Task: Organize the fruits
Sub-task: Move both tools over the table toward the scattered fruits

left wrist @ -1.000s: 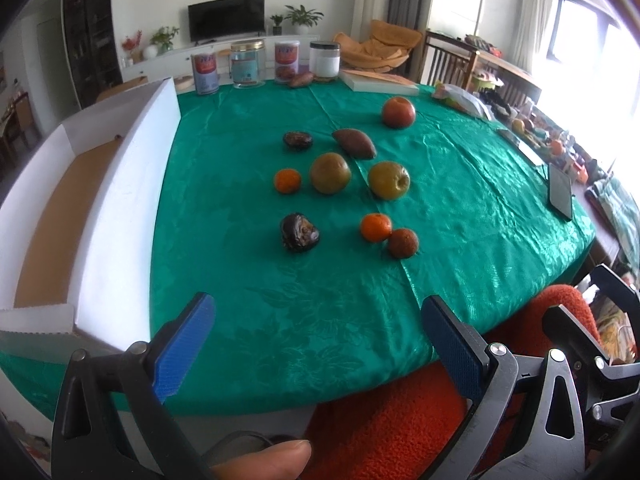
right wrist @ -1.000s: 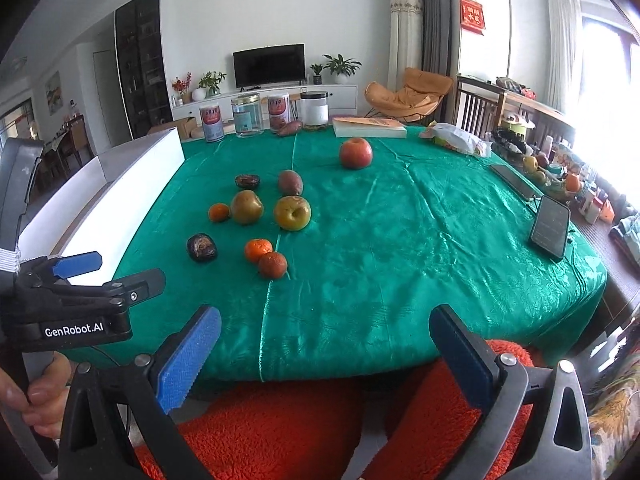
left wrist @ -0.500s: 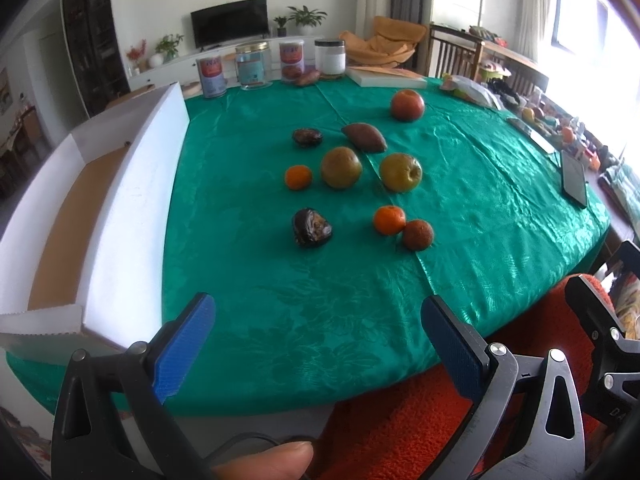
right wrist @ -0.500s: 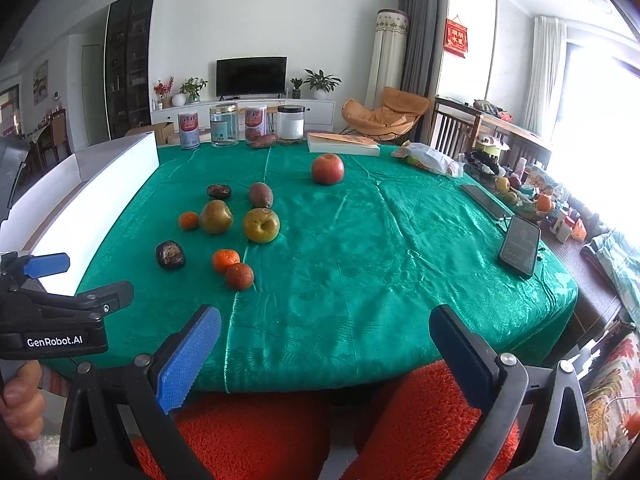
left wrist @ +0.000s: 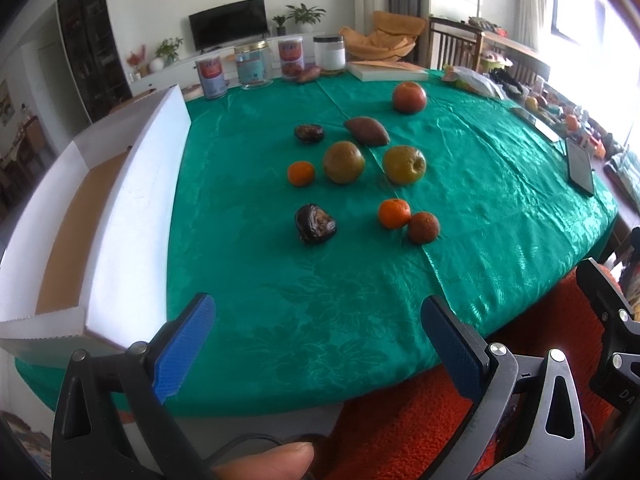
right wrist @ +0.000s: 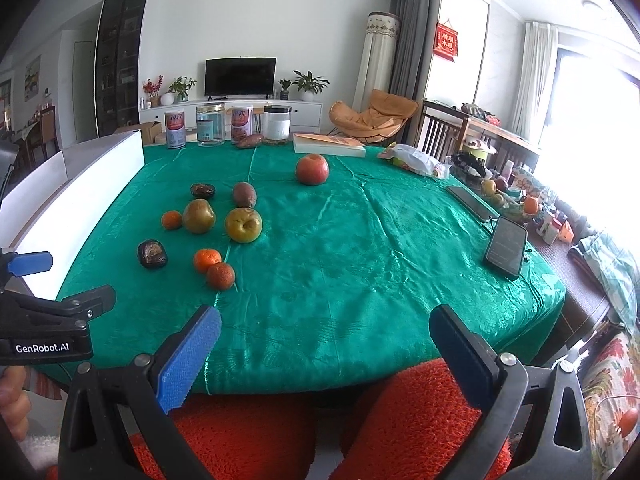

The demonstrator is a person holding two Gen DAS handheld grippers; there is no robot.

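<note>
Several fruits lie loose on the green tablecloth [left wrist: 248, 184]: a red apple [left wrist: 409, 97], a brown sweet potato [left wrist: 366, 131], two brownish pears [left wrist: 343, 161] [left wrist: 404, 164], two small oranges [left wrist: 301, 173] [left wrist: 394, 213], a reddish round fruit [left wrist: 423, 227] and two dark wrinkled fruits [left wrist: 315, 223] [left wrist: 309, 133]. A white cardboard box [left wrist: 132, 216] with a brown floor stands at the table's left. My left gripper [left wrist: 316, 344] is open and empty at the near table edge. My right gripper [right wrist: 324, 346] is open and empty, further back from the edge. The apple shows in the right wrist view [right wrist: 312, 169].
Jars and tins [left wrist: 251, 65], another sweet potato [left wrist: 309, 75] and a book [left wrist: 388, 71] line the far edge. A plastic bag [right wrist: 416, 160] and two phones [right wrist: 506, 245] lie at the right. An orange-red seat [right wrist: 360, 420] is below the near edge.
Both grippers have come a little closer to the table, and the right one has tilted up; the fruits look larger. Nothing on the table has moved. Both grippers stay open.
</note>
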